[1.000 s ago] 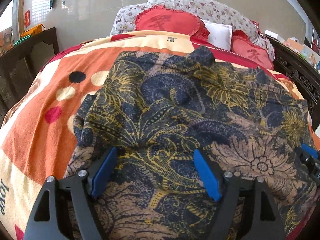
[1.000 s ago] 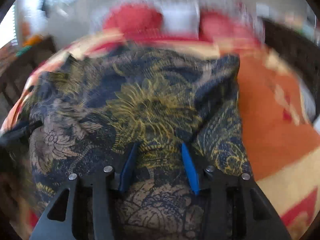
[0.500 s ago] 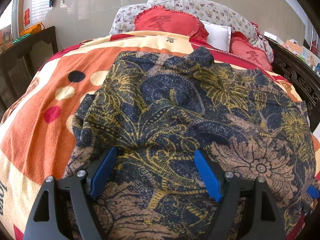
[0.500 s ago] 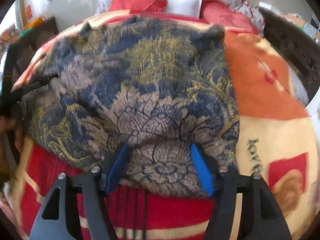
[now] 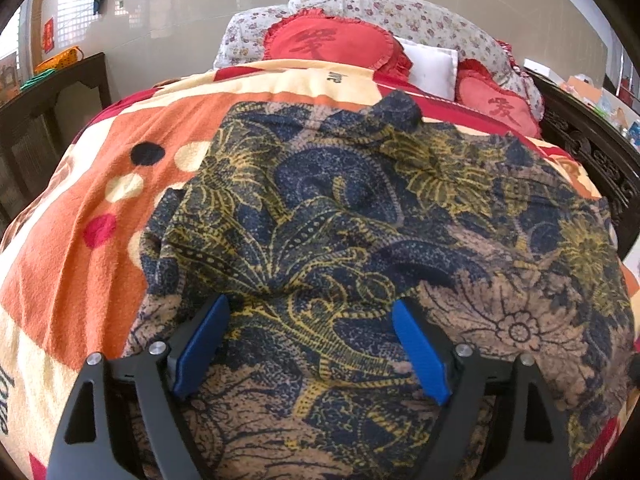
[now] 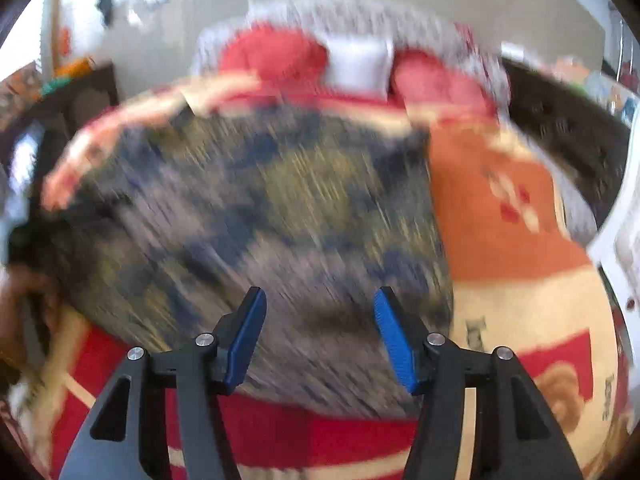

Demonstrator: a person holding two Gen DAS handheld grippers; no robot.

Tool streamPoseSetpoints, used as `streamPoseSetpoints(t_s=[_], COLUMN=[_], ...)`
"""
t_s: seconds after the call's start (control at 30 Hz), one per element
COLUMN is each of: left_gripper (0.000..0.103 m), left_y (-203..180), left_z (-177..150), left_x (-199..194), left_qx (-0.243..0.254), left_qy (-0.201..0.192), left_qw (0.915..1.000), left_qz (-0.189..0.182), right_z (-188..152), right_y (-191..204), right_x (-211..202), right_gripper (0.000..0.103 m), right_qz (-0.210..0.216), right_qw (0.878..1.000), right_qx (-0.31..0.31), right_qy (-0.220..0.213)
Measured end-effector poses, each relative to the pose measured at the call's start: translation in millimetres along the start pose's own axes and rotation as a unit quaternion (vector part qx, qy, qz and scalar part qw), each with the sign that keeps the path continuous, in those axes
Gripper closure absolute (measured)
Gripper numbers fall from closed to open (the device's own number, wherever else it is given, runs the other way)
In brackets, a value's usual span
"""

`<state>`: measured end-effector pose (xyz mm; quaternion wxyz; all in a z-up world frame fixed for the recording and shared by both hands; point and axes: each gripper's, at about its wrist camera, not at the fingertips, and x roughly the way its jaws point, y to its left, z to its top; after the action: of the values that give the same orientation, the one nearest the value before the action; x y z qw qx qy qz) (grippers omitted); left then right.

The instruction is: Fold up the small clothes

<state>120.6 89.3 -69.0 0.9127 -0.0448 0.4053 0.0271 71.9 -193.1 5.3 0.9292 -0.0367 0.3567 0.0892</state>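
Because the patterned garment [image 5: 360,240] lies spread over the bed's orange blanket [image 5: 80,248], apparently laid out flat for folding, we see in the left wrist view its cloth filling the centre and lower frame. Our left claw [image 5: 310,340] sits at the bottom centre with its jaws wide and opening; fabric lies between and beneath the blue pads [image 5: 200,344], which do not visibly pinch it, so we read it as released. Red pillows [image 5: 336,44] rest at the upper centre.

In the blurred right wrist view, the garment [image 6: 260,220] spans centre-left. Our right claw [image 6: 318,336] hangs at the bottom centre over the near hem, jaws closing yet apart, nothing visibly gripped.
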Motion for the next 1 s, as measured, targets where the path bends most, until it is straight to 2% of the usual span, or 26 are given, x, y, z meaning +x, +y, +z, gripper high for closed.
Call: streamPoseSetpoints(t_s=[0.1, 0.13, 0.23, 0.27, 0.33, 0.47, 0.53, 0.6, 0.7, 0.73, 0.83, 0.9, 1.0], left_gripper=[0.016, 0.016, 0.015, 0.010, 0.007, 0.008, 0.008, 0.008, 0.004, 0.001, 0.000, 0.003, 0.018], left_y=[10.6, 16.8, 50.3, 57.9, 80.4, 101.0, 104.1, 103.9, 98.3, 98.2, 101.4, 109.2, 119.0], left_z=[-4.2, -8.1, -36.6, -44.3, -68.5, -95.4, -98.1, -90.7, -79.1, -77.1, -70.6, -62.9, -57.6], left_x=[-24.7, -37.8, -97.3, -107.7, -124.6, -106.9, -95.1, -87.1, -72.4, -70.7, -64.3, -61.1, -52.6], left_qx=[0.002, -0.005, -0.040, -0.050, -0.093, -0.162, -0.205, -0.224, -0.239, -0.240, -0.259, -0.278, -0.303], left_qy=[0.016, 0.015, -0.023, -0.031, -0.043, 0.005, 0.006, 0.006, 0.029, 0.032, 0.030, 0.018, 0.009], left_qw=[0.9989, 0.9982, 0.9925, 0.9909, 0.9863, 0.9732, 0.9603, 0.9535, 0.9412, 0.9392, 0.9327, 0.9277, 0.9220], left_qz=[-0.044, -0.057, -0.113, -0.121, -0.129, -0.163, -0.189, -0.202, -0.238, -0.243, -0.249, -0.249, -0.240], right_z=[1.9, -2.9, -8.7, -9.9, -12.0, -12.2, -10.4, -10.8, -11.8, -11.8, -11.9, -12.2, -12.1], right_y=[14.7, 16.7, 23.2, 26.7, 32.2, 33.4, 31.0, 29.3, 29.1, 29.2, 29.5, 29.3, 29.7], right_x=[37.2, 49.5, 50.1, 49.9, 50.8, 52.0, 52.9, 52.3, 51.2, 51.3, 51.4, 51.1, 51.2], right_gripper=[0.059, 0.056, 0.052, 0.052, 0.050, 0.047, 0.047, 0.047, 0.047, 0.047, 0.047, 0.047, 0.047], right_qz=[0.005, 0.008, 0.006, 0.001, -0.008, -0.005, -0.002, 0.000, 0.001, 0.001, 0.001, 0.001, 0.001], right_qw=[0.998, 0.997, 0.998, 0.997, 0.997, 0.998, 0.998, 0.998, 0.999, 0.998, 0.998, 0.998, 0.998], right_qx=[-0.025, -0.033, -0.049, -0.055, -0.060, -0.045, -0.042, -0.041, -0.040, -0.040, -0.040, -0.040, -0.040], right_qy=[0.057, 0.070, 0.048, 0.045, 0.043, 0.040, 0.039, 0.039, 0.038, 0.038, 0.038, 0.038, 0.038])
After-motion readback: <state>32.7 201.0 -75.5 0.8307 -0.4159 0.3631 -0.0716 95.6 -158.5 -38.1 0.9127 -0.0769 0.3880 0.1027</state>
